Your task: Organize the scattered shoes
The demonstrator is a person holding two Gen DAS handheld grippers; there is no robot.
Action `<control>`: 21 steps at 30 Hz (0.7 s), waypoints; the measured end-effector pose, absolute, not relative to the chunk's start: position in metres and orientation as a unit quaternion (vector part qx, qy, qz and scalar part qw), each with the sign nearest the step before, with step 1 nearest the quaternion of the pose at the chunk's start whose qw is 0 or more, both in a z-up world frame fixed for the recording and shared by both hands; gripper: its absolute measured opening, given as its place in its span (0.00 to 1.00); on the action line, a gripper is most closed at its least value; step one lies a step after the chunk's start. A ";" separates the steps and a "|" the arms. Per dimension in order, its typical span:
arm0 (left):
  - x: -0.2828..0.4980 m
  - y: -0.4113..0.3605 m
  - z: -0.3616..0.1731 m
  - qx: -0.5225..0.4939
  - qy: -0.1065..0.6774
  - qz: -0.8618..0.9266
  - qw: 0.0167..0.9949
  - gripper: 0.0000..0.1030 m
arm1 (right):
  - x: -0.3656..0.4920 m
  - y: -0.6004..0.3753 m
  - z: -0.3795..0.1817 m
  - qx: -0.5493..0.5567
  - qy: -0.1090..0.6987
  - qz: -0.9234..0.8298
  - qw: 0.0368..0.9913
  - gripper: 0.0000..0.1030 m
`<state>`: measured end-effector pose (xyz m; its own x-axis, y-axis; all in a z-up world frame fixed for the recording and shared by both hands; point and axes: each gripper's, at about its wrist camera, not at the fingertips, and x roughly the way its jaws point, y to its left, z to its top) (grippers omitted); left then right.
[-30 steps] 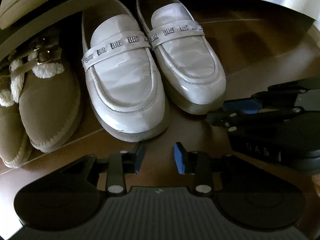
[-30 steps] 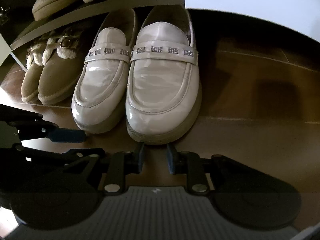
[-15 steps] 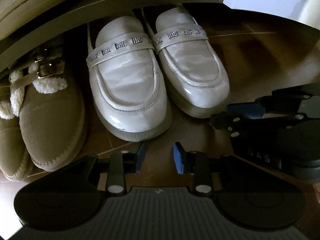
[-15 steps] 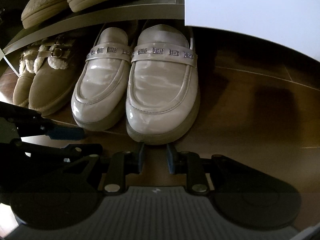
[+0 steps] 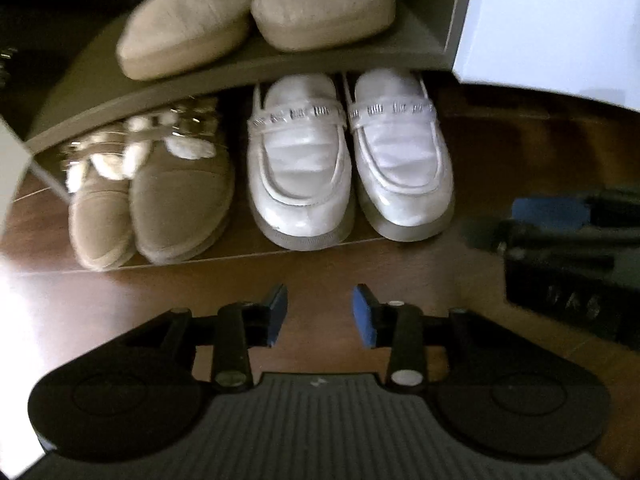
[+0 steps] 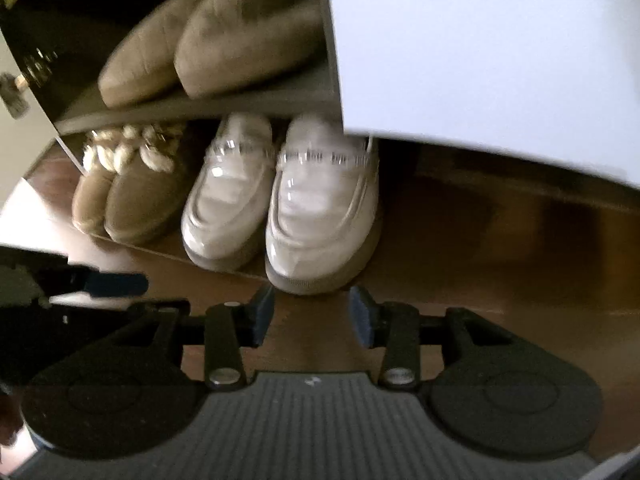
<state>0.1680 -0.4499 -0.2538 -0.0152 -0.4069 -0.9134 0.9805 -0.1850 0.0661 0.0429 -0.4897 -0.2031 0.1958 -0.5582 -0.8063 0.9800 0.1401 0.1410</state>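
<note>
Two white loafers (image 5: 348, 160) sit paired under a grey shelf (image 5: 280, 68), beside tan fur-trimmed shoes (image 5: 160, 196) — toes just past the shelf edge. Left gripper (image 5: 319, 311) and right gripper (image 6: 311, 312) hover over bare wood floor (image 5: 400, 264), jaws parted, empty.

I see two pairs on the floor (image 5: 360, 264) under the shelf (image 5: 224, 76), toes toward me. Loafers (image 5: 344, 160) sit on the rt, side by side, touching or nearly so; the fur-trimmed shoes (image 5: 160, 196) sit just left of them, also side by side. A third pair, slippers (image 5: 256, 12), sits on the shelf above, roughly over the gap btwn the lower pairs. A panel (image 6: 480, 60) stands to the rt of the shelf; in the rt wrist view its lower edge cuts across the back of the rt loafer.
</note>
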 end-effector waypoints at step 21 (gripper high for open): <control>0.163 -0.409 -0.024 0.420 0.239 -0.575 0.660 0.60 | 0.024 -0.464 -0.069 0.366 0.197 -0.581 0.700 0.70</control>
